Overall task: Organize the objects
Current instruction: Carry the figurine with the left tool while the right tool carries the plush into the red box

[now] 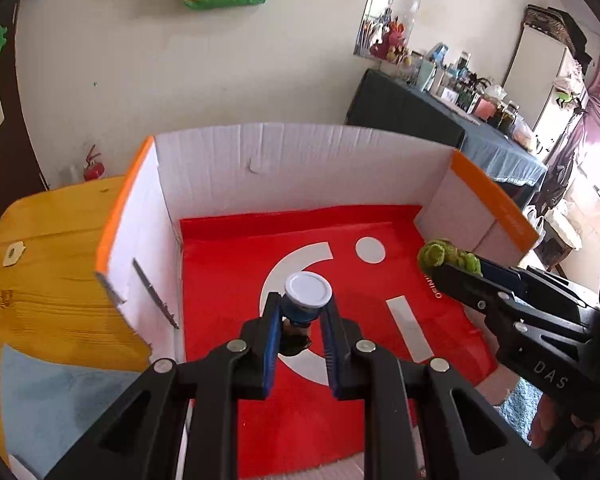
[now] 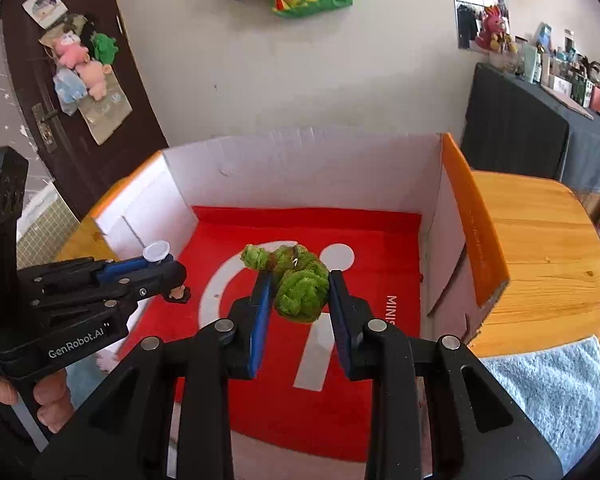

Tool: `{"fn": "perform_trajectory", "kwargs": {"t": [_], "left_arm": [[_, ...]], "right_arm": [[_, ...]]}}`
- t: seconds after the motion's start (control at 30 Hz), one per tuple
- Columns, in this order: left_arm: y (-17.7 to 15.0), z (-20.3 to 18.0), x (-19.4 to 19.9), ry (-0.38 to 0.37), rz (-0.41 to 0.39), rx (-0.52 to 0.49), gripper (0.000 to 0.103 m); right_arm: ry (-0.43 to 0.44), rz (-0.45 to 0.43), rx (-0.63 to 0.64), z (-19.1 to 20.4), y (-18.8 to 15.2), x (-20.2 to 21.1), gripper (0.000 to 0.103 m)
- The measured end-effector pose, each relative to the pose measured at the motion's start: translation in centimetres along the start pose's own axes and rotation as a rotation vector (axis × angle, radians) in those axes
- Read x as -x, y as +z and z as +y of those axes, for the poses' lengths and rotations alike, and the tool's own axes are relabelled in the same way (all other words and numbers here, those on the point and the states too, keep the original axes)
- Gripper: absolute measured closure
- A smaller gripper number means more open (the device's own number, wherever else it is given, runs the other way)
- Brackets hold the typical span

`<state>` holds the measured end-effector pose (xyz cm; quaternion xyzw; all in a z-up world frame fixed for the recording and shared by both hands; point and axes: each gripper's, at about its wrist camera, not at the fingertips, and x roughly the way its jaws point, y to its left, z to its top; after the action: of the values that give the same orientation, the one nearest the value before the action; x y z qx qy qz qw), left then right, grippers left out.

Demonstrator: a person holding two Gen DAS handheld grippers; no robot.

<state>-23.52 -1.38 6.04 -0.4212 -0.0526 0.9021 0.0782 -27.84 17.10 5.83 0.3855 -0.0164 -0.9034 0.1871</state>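
My left gripper (image 1: 303, 300) is shut on a small toy figure (image 1: 308, 290) with a white round base, a blue body and a dark-haired head that hangs below the fingers. It hovers over the red sheet (image 1: 228, 280) that lines the open white cardboard box (image 1: 300, 168). My right gripper (image 2: 300, 278) is shut on a fuzzy green plush toy (image 2: 302, 294), also above the red sheet (image 2: 380, 248) inside the box (image 2: 300, 168). Each gripper shows in the other's view: the right gripper (image 1: 456, 264) with the plush (image 1: 440, 254), the left gripper (image 2: 160, 268) with the figure (image 2: 157, 251).
The box has orange flaps (image 1: 120, 216) (image 2: 472, 220) that stand up at its left and right sides. It sits on a wooden table (image 2: 548, 248) with a light blue towel (image 2: 548, 392) near the front edge. A cluttered dark-covered table (image 1: 420, 116) stands by the wall beyond.
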Motion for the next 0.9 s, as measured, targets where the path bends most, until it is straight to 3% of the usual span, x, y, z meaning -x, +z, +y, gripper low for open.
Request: {"fn": "perform_trajectory", "kwargs": {"t": [0.5, 0.7, 0.9], "left_arm": [[-0.6, 1.1, -3.1, 0.003, 0.083, 0.023, 0.083], [-0.4, 1.3, -3.4, -0.002, 0.081, 0.029, 0.083], [-0.3, 2.0, -5.3, -0.019, 0.13, 0.064, 0.083]], "right_arm": [[-0.056, 0.131, 0.02, -0.6, -0.6, -3.4, 0.076], [-0.066, 0.153, 0.031, -0.6, -1.0, -3.8, 0.076], [-0.064, 0.166, 0.041, -0.6, -1.4, -3.8, 0.076]]}}
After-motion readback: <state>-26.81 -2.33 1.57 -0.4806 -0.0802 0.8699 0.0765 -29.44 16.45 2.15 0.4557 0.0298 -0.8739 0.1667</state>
